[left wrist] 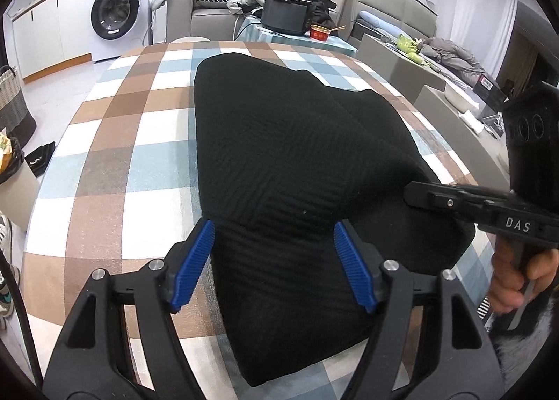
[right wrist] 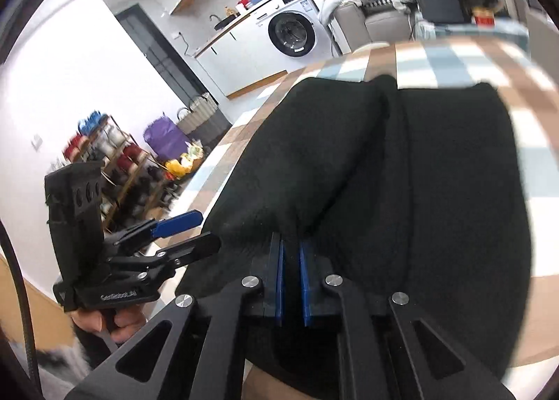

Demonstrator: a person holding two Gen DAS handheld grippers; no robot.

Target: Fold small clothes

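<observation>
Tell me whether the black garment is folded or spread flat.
Partly folded. The black garment lies on the checked tablecloth with one layer doubled over another, an overlapping edge crossing its middle. The right claw pinches a fold.

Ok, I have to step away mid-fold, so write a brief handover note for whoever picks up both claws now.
Left claw: open, its blue pads either side of the black ribbed knit garment's near end, not gripping.
Right claw: shut on the garment's near edge.
The garment lies on the brown, blue and white checked tablecloth, one side already doubled over lengthwise.
Done: the first fold, apparently.
Left: probably grip with the left claw, fold again, flatten.
</observation>
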